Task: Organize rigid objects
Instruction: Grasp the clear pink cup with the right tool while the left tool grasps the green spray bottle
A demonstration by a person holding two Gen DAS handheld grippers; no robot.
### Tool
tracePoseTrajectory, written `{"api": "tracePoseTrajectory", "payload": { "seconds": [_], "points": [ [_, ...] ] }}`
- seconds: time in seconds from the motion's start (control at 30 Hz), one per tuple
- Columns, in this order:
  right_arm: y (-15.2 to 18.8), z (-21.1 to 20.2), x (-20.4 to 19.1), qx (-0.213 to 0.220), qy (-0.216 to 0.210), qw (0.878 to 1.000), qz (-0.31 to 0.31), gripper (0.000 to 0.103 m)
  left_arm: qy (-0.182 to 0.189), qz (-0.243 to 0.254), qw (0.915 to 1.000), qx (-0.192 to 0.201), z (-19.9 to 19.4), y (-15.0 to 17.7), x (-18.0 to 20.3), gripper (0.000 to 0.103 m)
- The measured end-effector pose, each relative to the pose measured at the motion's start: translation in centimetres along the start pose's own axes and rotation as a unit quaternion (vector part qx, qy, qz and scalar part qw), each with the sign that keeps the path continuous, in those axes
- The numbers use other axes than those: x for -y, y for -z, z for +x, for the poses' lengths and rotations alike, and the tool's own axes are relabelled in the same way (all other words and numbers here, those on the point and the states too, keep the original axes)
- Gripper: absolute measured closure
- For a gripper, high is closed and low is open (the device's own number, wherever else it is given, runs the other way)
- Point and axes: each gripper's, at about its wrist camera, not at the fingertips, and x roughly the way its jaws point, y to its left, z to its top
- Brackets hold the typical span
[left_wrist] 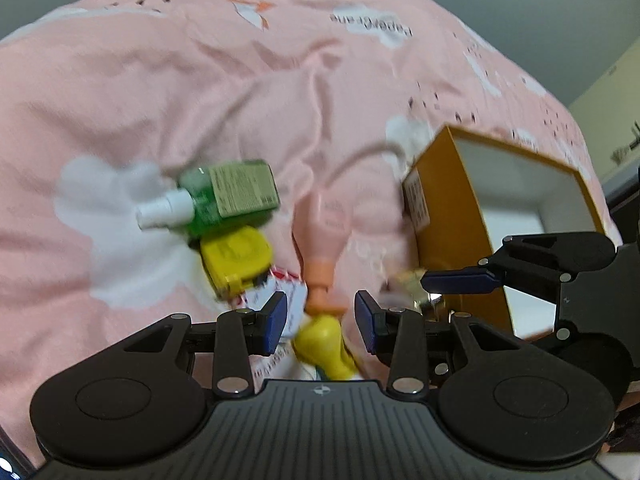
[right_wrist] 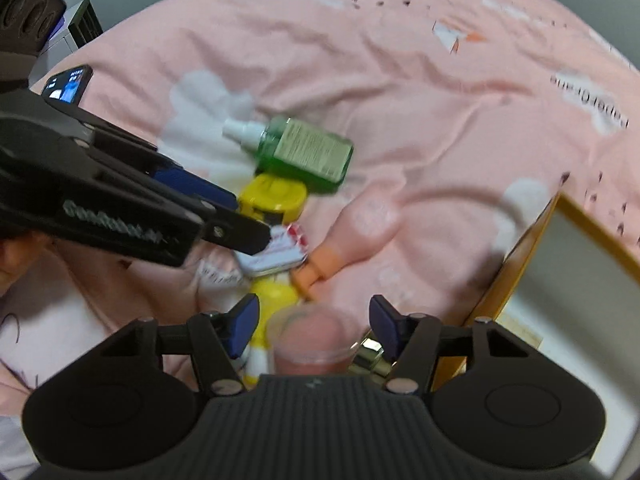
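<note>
- The left gripper (left_wrist: 321,322) points down at the bed with its blue-padded fingers (left_wrist: 276,320) apart; a yellow plastic bottle (left_wrist: 324,344) lies between and just below them, and contact with the pads cannot be told through the blur.
- The right gripper (right_wrist: 313,324) has its fingers (right_wrist: 245,322) apart around a clear plastic cup with a pinkish inside (right_wrist: 312,340); gaps show on both sides, so the pads do not press it.
- Just right of the cup a small shiny gold-coloured piece (right_wrist: 370,350) lies by the box wall.
- A flat white tin with red markings (right_wrist: 280,254) lies just beyond the yellow bottle, under the tip of the left gripper as the right camera sees it.
- A pale pink squeeze bottle with an orange cap (left_wrist: 326,240) lies beside the tin, cap toward the cameras.
- A yellow rounded plastic case (left_wrist: 236,258) sits further out, touching a green transparent spray bottle with a white cap (left_wrist: 228,196), which lies on its side.
- An open orange cardboard box with a white inside (left_wrist: 444,216) stands at the right, on the pink bedcover with white cloud prints (left_wrist: 160,80).
- A phone with a lit screen (right_wrist: 68,84) lies at the far left edge of the bed.
</note>
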Motion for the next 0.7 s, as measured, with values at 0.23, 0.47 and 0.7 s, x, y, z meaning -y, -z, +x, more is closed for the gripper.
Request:
{"api": "tracePoseTrajectory", "payload": {
  "seconds": [0.23,0.47,0.7],
  "points": [
    [1.1,1.4,-0.5,-0.045,0.014,0.999,-0.011,0.045,0.001,0.004,1.0000,-0.005,0.1,0.7,0.2,0.058],
    [0.6,3.4,-1.4,-0.067,0.063,0.994,-0.055,0.034,0.003,0.003,1.0000,0.001,-0.1,0.9,0.2,0.058],
    [-0.1,5.4,-1.4,-0.105,0.047,0.988,-0.103,0.033,0.001,-0.008,1.0000,0.002,-0.4,1.0,-0.5,0.058]
  ]
}}
